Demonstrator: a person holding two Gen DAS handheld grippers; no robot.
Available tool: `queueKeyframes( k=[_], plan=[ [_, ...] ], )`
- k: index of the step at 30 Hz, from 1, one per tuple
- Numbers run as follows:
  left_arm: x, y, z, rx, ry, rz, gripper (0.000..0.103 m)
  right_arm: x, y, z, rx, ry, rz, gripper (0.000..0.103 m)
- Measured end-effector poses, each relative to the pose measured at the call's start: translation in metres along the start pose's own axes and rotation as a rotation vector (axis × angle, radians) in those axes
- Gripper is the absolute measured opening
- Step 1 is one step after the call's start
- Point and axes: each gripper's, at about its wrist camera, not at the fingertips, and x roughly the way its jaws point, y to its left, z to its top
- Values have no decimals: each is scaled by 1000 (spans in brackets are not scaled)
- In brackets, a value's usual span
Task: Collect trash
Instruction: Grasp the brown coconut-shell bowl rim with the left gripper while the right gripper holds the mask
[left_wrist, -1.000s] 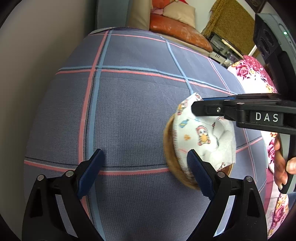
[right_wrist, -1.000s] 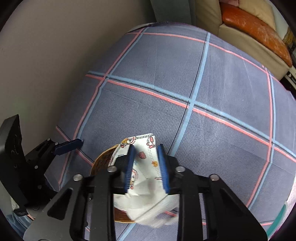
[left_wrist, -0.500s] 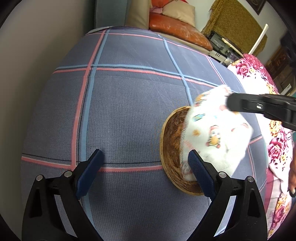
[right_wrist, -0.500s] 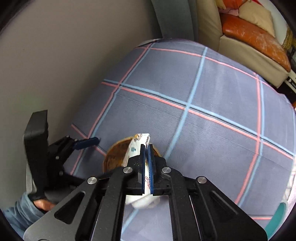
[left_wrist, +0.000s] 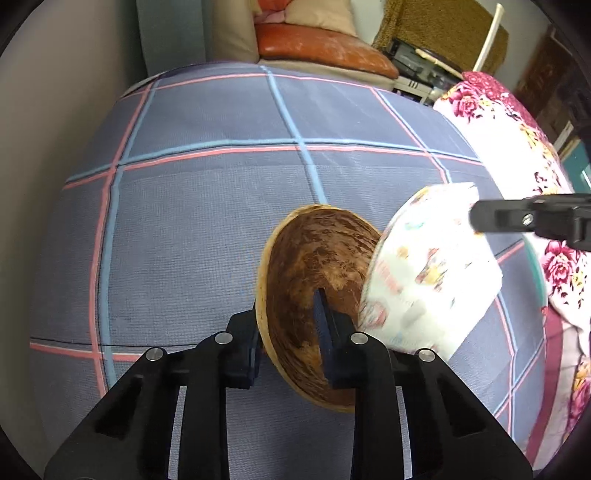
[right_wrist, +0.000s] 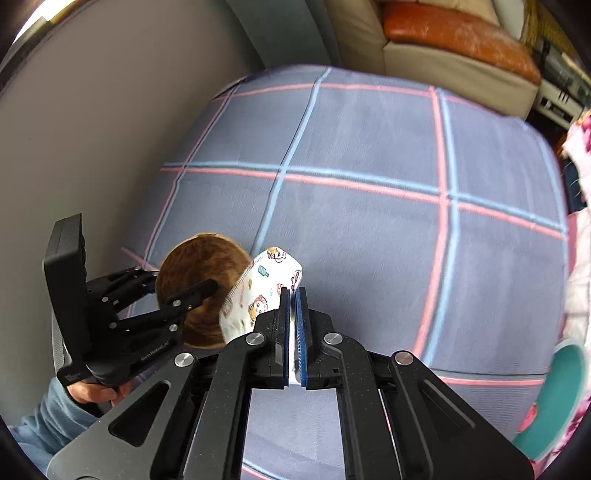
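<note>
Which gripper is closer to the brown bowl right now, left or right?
Left. The left gripper has its jaws closing astride the rim of the brown bowl, one finger inside. The right gripper is off beside the bowl, holding the printed face mask.

1. The right gripper (right_wrist: 293, 295) pinches a printed face mask (right_wrist: 264, 286) between its blue pads; the mask fans out up and to the left of the fingertips.
2. Just left of the mask, the left gripper (right_wrist: 184, 286) is closing across the rim of a brown bowl (right_wrist: 195, 258).
3. A hand (right_wrist: 92, 393) in a blue sleeve (right_wrist: 48, 424) holds that gripper's handle, lower left.
4. A checked cloth (right_wrist: 369, 221) stretches ahead of the fingertips.
</note>
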Motion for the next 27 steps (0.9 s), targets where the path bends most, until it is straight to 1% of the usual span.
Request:
queueKeyframes(
  k=[6,8,10,11,12,13,14,15,19,22,27],
  plan=[
    [1,1,-3,2,1,-5,26,19,2,2,21,24,79,7],
    [0,0,-3,6,-1,0,26,24,2,4,29,32,94,10],
    [0,-1,-3,6,-1,1,26,30,4,4,38,40,101,24],
    [0,0,-3,1,0,-2,26,31,4,4,39,41,102,27],
    [0,-1,-2,0,-1,-4,26,33,6,4,35,41,100,27],
    [1,-1,-2,-2,-2,-4,26,34,8,3,22,38,89,21],
    [0,-1,-2,-4,-3,0,26,33,11,2,7,32,74,10],
    [-1,-3,-2,-5,-8,8,24,31,13,1,-2,30,53,2],
    [-12,-4,0,-15,-37,16,14,7,15,-3,-13,-25,34,2],
    [-22,-5,2,-23,-59,35,11,-17,9,-9,3,-82,11,2],
    [-38,-16,4,-5,-84,55,11,-61,-7,-27,61,-179,-30,2]
  ],
)
